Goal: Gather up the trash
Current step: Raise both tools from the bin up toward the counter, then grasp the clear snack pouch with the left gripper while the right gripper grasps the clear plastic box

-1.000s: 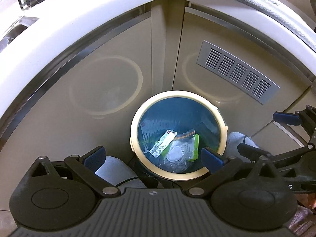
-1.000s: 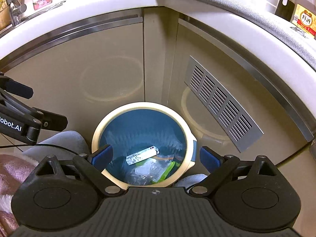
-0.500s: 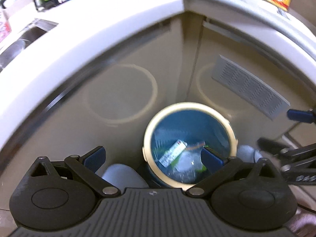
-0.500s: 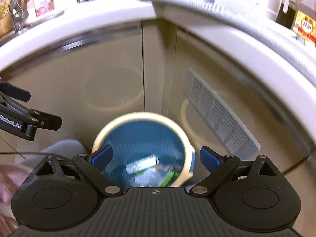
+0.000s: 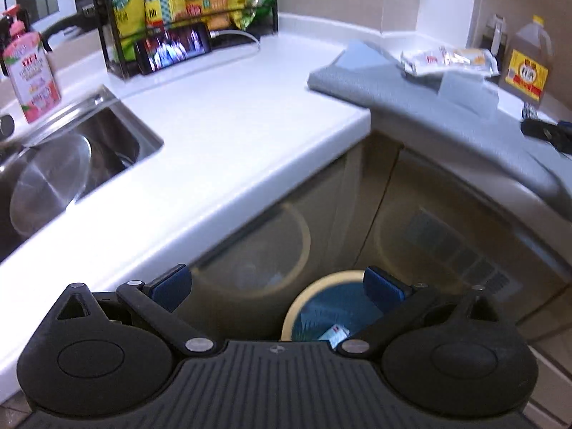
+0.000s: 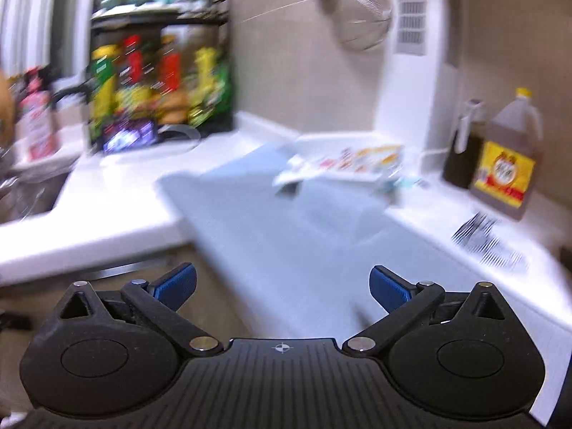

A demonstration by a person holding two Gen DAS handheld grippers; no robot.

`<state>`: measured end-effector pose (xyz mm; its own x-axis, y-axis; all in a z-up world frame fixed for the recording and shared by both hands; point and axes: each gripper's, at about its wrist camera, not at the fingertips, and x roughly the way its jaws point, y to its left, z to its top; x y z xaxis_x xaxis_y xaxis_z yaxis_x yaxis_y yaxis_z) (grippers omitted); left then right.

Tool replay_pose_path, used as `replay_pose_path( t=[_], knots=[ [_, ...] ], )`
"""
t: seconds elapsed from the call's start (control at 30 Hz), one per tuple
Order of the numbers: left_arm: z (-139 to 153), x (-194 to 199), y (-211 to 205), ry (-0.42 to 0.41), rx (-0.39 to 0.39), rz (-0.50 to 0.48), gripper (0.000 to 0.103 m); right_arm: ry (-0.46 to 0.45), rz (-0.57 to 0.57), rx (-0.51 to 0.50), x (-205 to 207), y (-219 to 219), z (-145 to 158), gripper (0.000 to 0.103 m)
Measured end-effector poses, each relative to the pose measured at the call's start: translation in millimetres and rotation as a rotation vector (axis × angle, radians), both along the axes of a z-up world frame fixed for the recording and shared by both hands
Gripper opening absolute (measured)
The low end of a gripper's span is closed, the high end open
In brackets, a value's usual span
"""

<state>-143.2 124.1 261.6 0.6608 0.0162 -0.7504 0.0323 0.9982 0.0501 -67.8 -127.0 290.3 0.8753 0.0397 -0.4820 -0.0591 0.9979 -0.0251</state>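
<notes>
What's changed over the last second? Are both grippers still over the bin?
Both have lifted away from the bin and tilted up toward the counter. The left gripper now sees the bin only low in its view; the right gripper faces the grey mat and the wrappers on it. Nothing was picked up or released. Both stayed open and empty, and the trash stayed in the bin.

A white table (image 5: 228, 118) is seen with a steel sink (image 5: 71, 164) set into it. A black rack (image 5: 186, 18) of bottles is placed at the back, a lit phone (image 5: 171, 48) leaned against it. A grey mat (image 5: 411, 103) is spread beside an amber jug (image 5: 527, 60).
</notes>
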Motion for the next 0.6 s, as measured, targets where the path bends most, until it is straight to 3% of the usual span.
replay_pose_path(
  t=[0.13,0.3,0.5,0.57,0.6],
  knots=[
    [10.9,7.2,-2.3,-0.011,0.004,0.001,0.103,-0.024,-0.067,-0.033,53.8,-34.2,-2.3,0.103],
    [14.9,15.8,-2.1,0.001,0.01,0.007,0.103,0.026,-0.02,-0.092,115.6,-58.4,-19.4,0.103],
    [24.1,32.5,-10.3,-0.003,0.012,0.002,0.103,0.116,0.01,-0.002,165.1,-67.0,-33.0,0.103],
    [30.2,40.9,-17.0,-0.016,-0.008,-0.005,0.103,0.131,0.008,0.014,172.0,-67.0,-38.5,0.088],
    [33.2,45.6,-20.9,-0.024,-0.022,-0.01,0.103,0.121,0.022,0.041,169.9,-67.8,-39.8,0.086]
  ],
)
